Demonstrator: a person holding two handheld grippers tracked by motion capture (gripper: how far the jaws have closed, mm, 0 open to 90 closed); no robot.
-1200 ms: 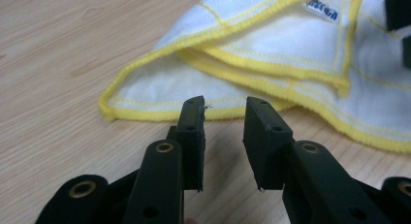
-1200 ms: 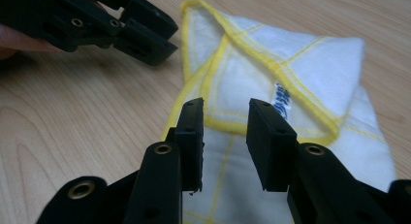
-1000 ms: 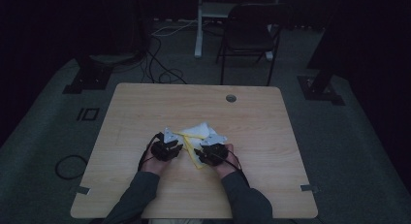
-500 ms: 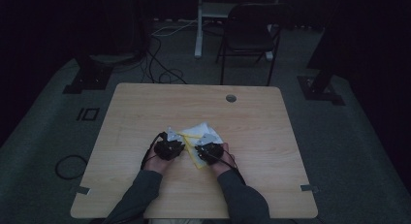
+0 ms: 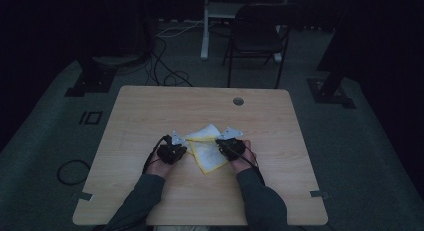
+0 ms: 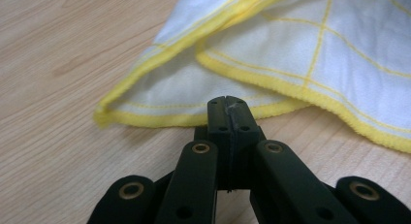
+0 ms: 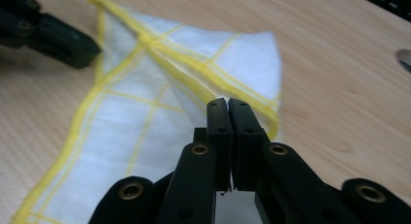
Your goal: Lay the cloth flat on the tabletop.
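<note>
White cloth (image 5: 206, 147) with yellow hem and grid lines lies rumpled and part-folded on the tabletop (image 5: 150, 111), near its front-centre. Left claw (image 6: 228, 104) sits at the cloth's left edge; its jaws have just been closing and now meet, pinching the yellow hem at the very tip. Right claw (image 7: 228, 105) sits at the cloth's right edge; its jaws have likewise just closed, clamped on a folded, hemmed layer. From the high view, both claws flank the cloth, touching it.
</note>
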